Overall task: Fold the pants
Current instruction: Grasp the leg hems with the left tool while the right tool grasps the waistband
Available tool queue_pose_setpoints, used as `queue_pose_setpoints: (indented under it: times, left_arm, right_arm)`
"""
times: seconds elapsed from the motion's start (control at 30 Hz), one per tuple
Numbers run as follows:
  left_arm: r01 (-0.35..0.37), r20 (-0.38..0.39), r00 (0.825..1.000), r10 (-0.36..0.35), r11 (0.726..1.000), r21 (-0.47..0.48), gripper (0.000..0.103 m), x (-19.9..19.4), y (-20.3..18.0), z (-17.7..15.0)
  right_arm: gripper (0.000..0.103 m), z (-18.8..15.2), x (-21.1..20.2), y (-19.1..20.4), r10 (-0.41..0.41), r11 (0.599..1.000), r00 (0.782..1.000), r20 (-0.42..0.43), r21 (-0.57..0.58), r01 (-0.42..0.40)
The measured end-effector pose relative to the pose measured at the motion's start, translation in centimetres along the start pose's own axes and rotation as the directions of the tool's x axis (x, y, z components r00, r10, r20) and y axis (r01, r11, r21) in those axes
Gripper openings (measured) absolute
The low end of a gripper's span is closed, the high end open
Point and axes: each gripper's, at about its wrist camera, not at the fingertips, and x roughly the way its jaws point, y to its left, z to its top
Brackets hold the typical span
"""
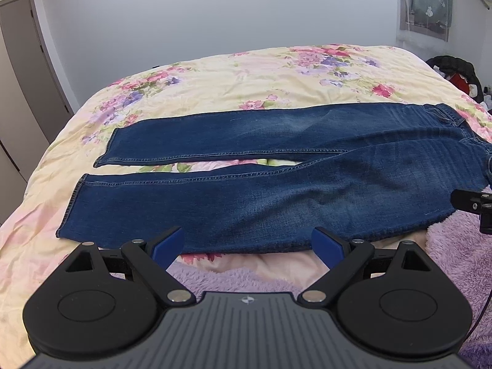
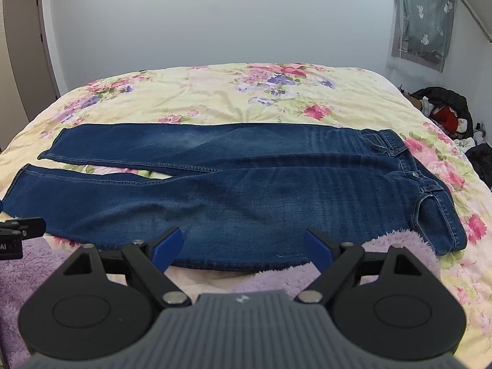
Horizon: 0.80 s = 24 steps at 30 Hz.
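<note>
Dark blue jeans [image 1: 276, 184] lie flat across the bed, legs to the left, waistband [image 2: 424, 184] to the right. The two legs are slightly parted, with the bedspread showing between them. My left gripper [image 1: 247, 243] hovers open at the near edge of the nearer leg, holding nothing. My right gripper [image 2: 243, 243] is open too, just before the near edge of the jeans around the thigh, empty. Each gripper's black side shows at the edge of the other's view: the right gripper [image 1: 473, 206] and the left gripper [image 2: 18, 230].
The floral bedspread [image 1: 246, 86] covers the bed. A fuzzy purple blanket [image 2: 399, 246] lies along the near edge under the jeans. A door [image 1: 21, 92] stands at left. A pile of dark and red clothes [image 2: 446, 110] sits beside the bed at right, under a curtained window [image 2: 421, 18].
</note>
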Motion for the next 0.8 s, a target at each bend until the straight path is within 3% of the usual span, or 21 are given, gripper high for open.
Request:
queue_pose_setpoints:
  times: [0.1,0.17,0.27,0.37,0.5,0.67,0.8]
  left_arm:
    - [0.038,0.01,0.999,-0.038,0.999,0.022,0.103,-0.1,1.0,0.3]
    - [0.048,0.02,0.999,-0.049,0.998,0.039,0.097,0.0,2.4,0.7]
    - [-0.015,0.039,0.999,0.013,0.999,0.046,0.089,0.6,5.3,1.7]
    - [-0.077,0.045,0.996,0.075,0.996,0.035,0.075,1.5,8.8,2.5]
    - [-0.091,0.032,0.996,0.089,0.995,0.05,0.063,3.1,12.4,2.8]
    - [-0.131,0.006,0.991,0.132,0.98,0.152,0.062,6.0,15.4,1.9]
    - [-0.124,-0.039,0.989,0.141,0.95,0.288,0.062,8.7,17.0,0.6]
  right_arm:
    - [0.082,0.1,-0.2,-0.7,0.071,0.997,0.997,0.028,0.008,-0.072]
    - [0.082,0.4,-0.3,-1.4,0.099,0.995,0.994,0.046,-0.009,-0.099]
    - [0.082,1.2,-0.1,-3.0,0.105,0.993,0.993,0.059,-0.063,-0.102]
    - [0.082,2.3,0.4,-5.7,0.068,0.994,0.995,0.07,-0.092,-0.062]
    - [0.082,3.5,1.6,-9.7,0.002,0.994,0.998,0.056,-0.106,0.004]
    - [0.082,4.3,3.5,-15.1,-0.093,0.983,0.995,0.045,-0.153,0.099]
    - [0.082,4.5,5.3,-20.2,-0.19,0.964,0.982,-0.01,-0.19,0.185]
